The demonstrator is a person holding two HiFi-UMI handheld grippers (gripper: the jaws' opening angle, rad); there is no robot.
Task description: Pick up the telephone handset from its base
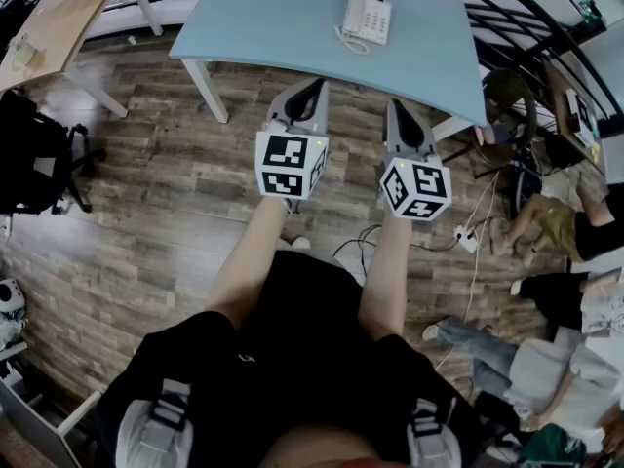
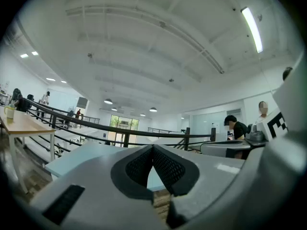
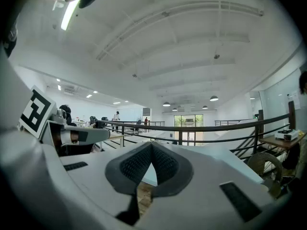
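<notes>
two grippers are hanging closed with nothing in them, left gripper (image 1: 312, 86) and right gripper (image 1: 401, 107) | telephone (image 1: 372, 18) is sitting on the blue table (image 1: 263, 22), well ahead of them | handset (image 1: 352, 13) is probably lying on it, too tiny to swear | everything's remaining: reaching, gripping, lifting

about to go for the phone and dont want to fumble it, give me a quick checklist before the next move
1. Handset lying on the telephone: ok, as far as the head view shows.
2. Telephone in view on the table: ok.
3. Left gripper empty: ok, jaws together with nothing between.
4. Right gripper empty: ok, likewise.
5. Jaws open for a grab: not ok, both shut.
6. Grippers at the telephone: not ok, both are short of the table's near edge, over the floor.
</notes>
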